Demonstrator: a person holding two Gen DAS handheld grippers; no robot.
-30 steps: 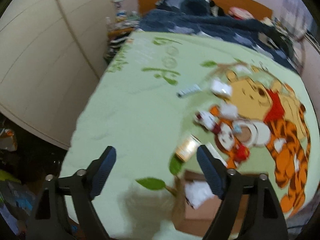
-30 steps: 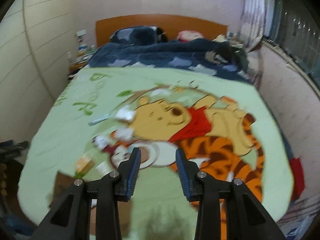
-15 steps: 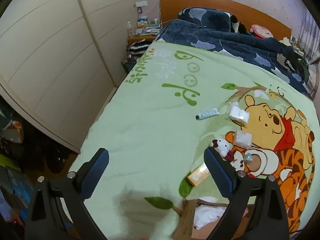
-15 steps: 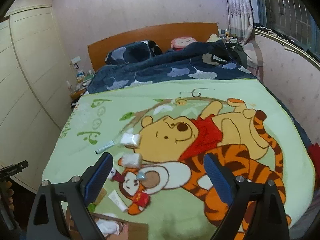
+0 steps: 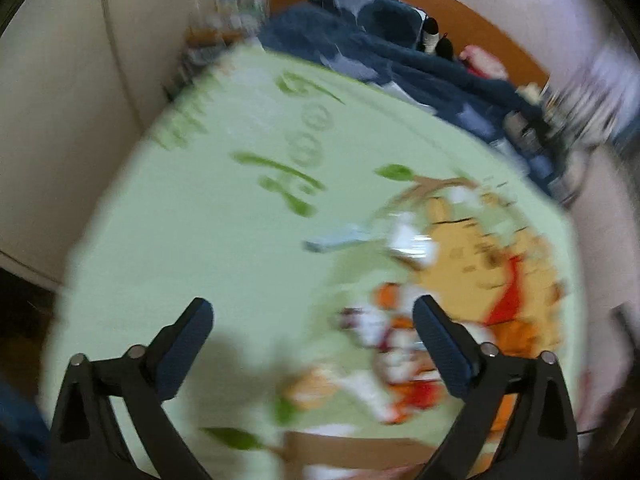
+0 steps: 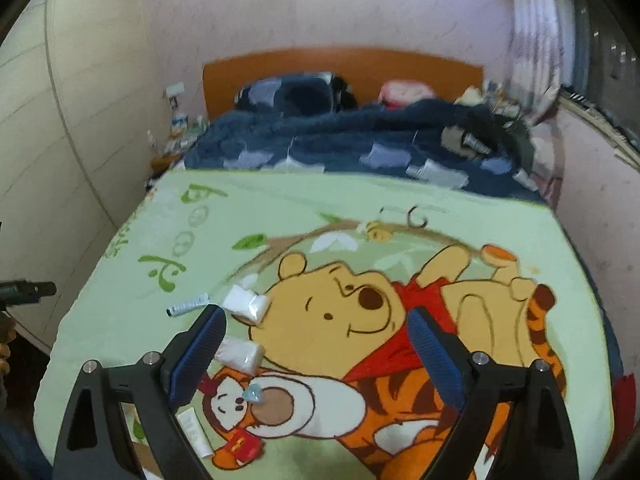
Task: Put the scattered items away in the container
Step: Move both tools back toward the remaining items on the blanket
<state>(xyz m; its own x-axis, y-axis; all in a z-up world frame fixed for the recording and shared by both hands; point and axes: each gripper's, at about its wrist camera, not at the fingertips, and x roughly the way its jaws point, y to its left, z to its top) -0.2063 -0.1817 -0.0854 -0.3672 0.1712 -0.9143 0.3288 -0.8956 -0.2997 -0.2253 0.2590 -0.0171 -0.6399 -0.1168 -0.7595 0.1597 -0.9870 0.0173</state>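
Tongs: left and right both apart, empty. Packets, tube scattered on bed, ahead-left of right tongs; box nearest.

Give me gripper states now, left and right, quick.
Left gripper: open, holding nothing, above the blanket.
Right gripper: open, holding nothing, above the tissue packs.

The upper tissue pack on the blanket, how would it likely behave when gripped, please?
The tissue pack looks soft and puffy, so it probably squashes. Its glossy wrap may be slippery. It seems light and lies flat, unlikely to roll.
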